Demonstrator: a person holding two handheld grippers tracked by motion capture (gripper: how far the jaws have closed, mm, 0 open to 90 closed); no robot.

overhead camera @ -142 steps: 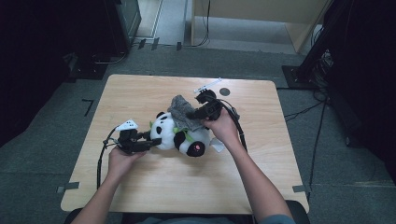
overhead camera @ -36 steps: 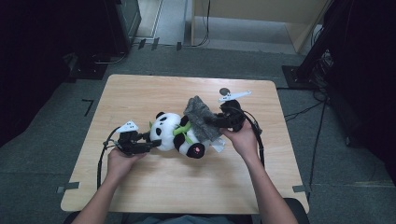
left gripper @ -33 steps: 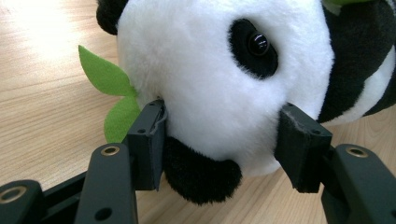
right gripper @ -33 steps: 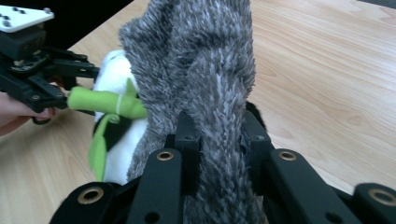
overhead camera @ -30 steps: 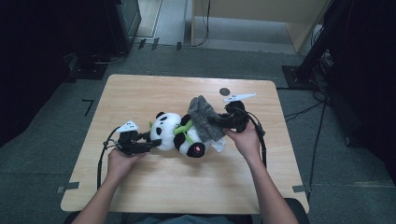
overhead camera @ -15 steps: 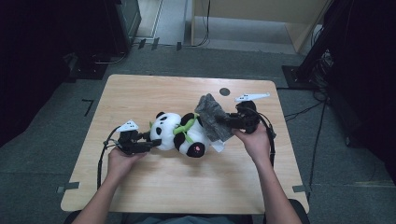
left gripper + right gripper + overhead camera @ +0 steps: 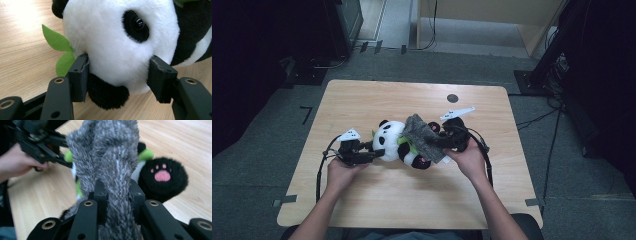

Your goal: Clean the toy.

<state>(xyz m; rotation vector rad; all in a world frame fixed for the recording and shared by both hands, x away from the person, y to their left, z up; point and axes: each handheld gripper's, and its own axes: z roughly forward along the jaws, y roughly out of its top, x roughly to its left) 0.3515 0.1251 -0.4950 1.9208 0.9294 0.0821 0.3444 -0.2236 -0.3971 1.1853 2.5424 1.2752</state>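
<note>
A: Where was the panda plush (image 7: 399, 145)?
B: Lying mid-table (image 7: 377, 205), grey furry cloth (image 7: 424, 142) draped over its body.
A: Claws?
B: Left gripper (image 7: 117, 75) half open, pads pressed on the panda's head. Right gripper (image 7: 117, 192) nearly closed, pinching the cloth just beside a black paw (image 7: 162, 178).

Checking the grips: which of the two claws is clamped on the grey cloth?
The right claw: it pinches the grey cloth, while the left claw grips the panda's head.
</note>
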